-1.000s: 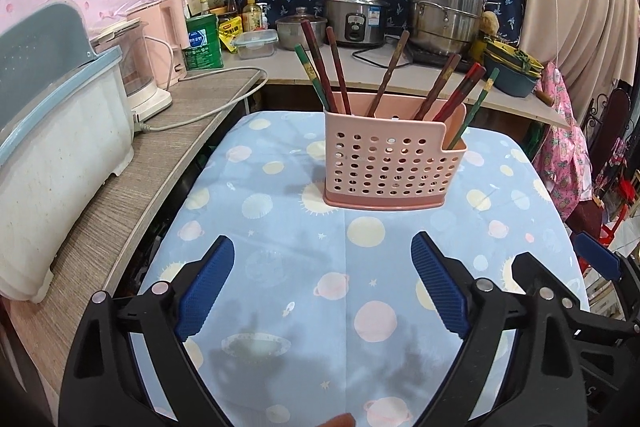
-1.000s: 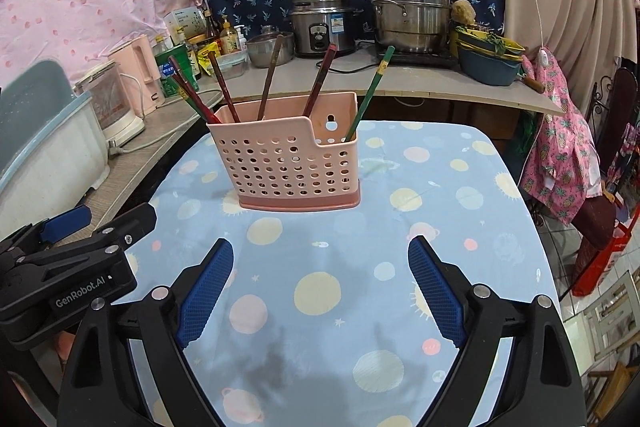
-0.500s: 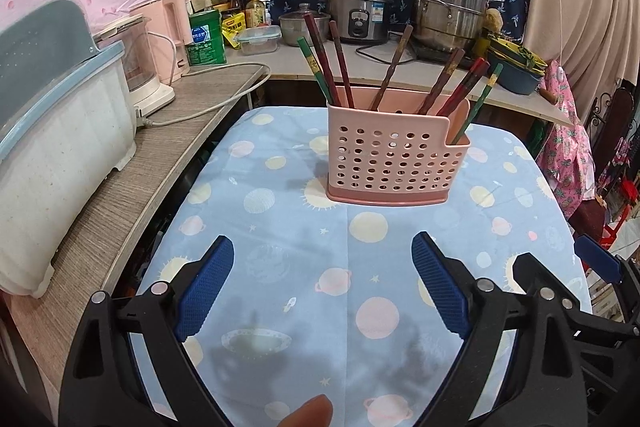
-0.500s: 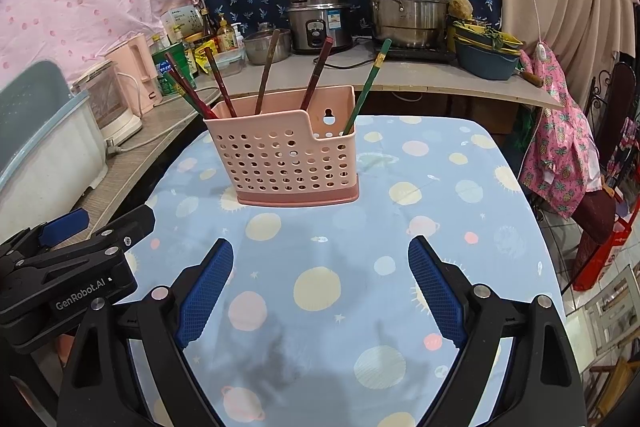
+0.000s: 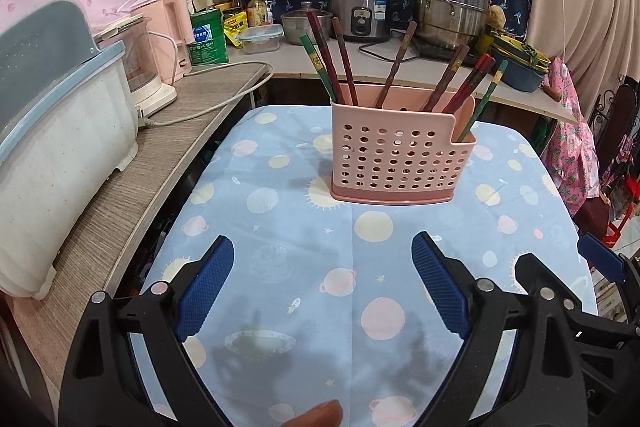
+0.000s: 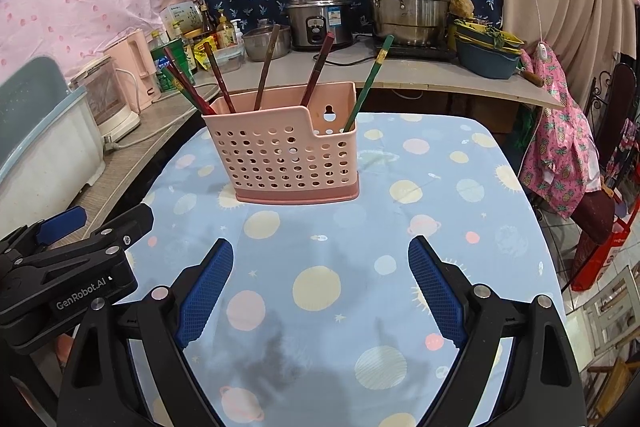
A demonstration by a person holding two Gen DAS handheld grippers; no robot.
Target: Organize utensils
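Fingertip [image 5: 316,417] at the bottom edge of the left view only, left gripper [image 5: 322,277] fingers spread wide on nothing, pink perforated utensil holder [image 5: 394,157] upright mid-bench [image 5: 280,267] on the planet-print cloth, seven chopsticks [image 5: 344,61] leaning inside, keyhole slot seen only from the right view, right gripper [image 6: 320,277] fingers likewise released.

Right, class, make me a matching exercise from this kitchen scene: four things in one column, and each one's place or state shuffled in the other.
Things:
1. pink utensil holder
2. rice cooker
3. green chopstick
4. right gripper

Places or states:
A. open, holding nothing
B. on the back counter
C. on the planet-print tablecloth
D. leaning in the holder's low right-hand section

Pairs: 1-C, 2-B, 3-D, 4-A
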